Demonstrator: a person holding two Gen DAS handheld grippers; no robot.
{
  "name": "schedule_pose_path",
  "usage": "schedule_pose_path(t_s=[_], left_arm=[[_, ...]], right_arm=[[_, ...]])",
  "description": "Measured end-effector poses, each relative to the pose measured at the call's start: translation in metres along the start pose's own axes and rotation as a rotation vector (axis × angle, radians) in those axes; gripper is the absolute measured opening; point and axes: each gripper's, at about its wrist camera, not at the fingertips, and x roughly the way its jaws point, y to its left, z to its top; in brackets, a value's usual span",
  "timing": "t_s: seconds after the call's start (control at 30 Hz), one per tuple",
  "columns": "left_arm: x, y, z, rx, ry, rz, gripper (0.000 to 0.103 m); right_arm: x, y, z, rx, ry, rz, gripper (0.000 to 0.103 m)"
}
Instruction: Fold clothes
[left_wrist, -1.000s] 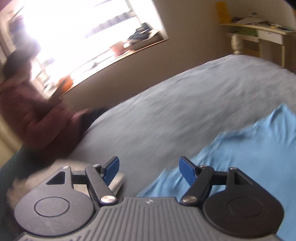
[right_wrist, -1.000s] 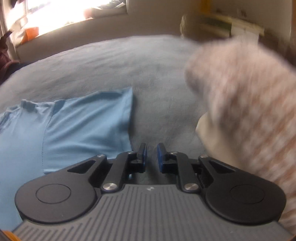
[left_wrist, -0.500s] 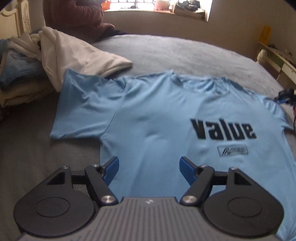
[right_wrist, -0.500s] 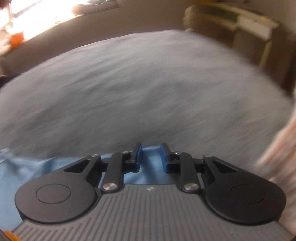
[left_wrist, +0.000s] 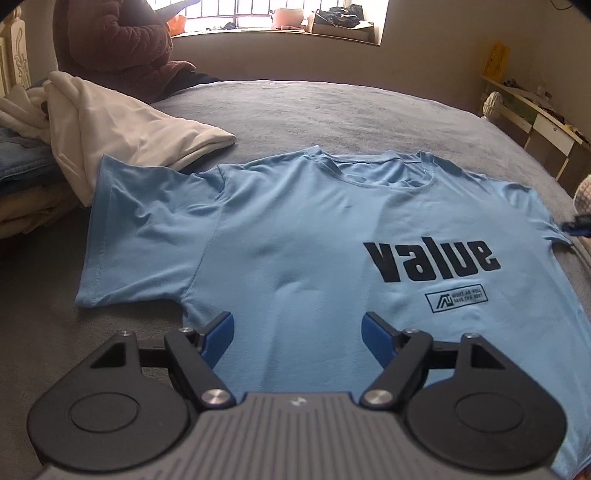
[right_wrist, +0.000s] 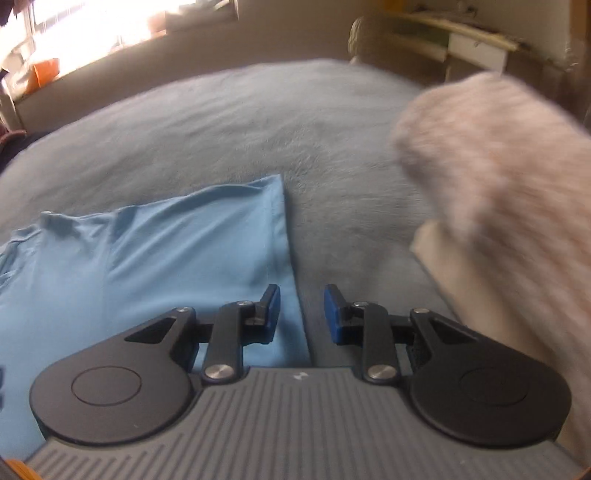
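Grey bed (left_wrist: 332, 110): blue "value" T-shirt (left_wrist: 314, 229) spread flat, front up. My left claw (left_wrist: 297, 328) wide over its lower body; my right claw (right_wrist: 301, 306) part-open, empty, at sleeve hem.

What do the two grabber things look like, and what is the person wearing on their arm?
Both the left gripper and the right gripper look the same: black linkage arms with silver pivot bolts, round black discs at each side, a ribbed grey body, and blue pads on the fingers. A fuzzy, pale knitted sleeve shows beside the right gripper.
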Motion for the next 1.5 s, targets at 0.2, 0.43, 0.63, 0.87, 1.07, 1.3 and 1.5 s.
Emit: schedule_pose_path(t_s=[0.2, 0.43, 0.63, 0.87, 1.07, 1.3, 1.5], left_arm=[[-0.01, -0.002, -0.005, 0.0, -0.009, 0.012, 0.078], [-0.023, -0.028, -0.016, 0.07, 0.052, 0.042, 0.078], [-0.038, -0.053, -0.031, 0.144, 0.081, 0.048, 0.079], [-0.039, -0.077, -0.048, 0.204, 0.125, 0.092, 0.084], [-0.03, -0.085, -0.06, 0.218, 0.234, 0.163, 0.086], [-0.018, -0.09, -0.075, 0.2, 0.337, 0.166, 0.096], [-0.01, -0.073, -0.083, 0.073, 0.408, 0.142, 0.103]], right_arm=[[-0.085, 0.057, -0.036, -0.098, -0.038, 0.159, 0.044], [-0.124, 0.147, -0.064, -0.339, 0.013, 0.387, 0.077], [-0.151, 0.179, -0.094, -0.395, 0.067, 0.456, 0.09], [-0.171, 0.173, -0.116, -0.38, 0.098, 0.38, 0.102], [-0.18, 0.16, -0.126, -0.295, 0.134, 0.298, 0.102], [-0.186, 0.165, -0.138, -0.309, 0.168, 0.259, 0.102], [-0.187, 0.16, -0.141, -0.303, 0.199, 0.22, 0.102]])
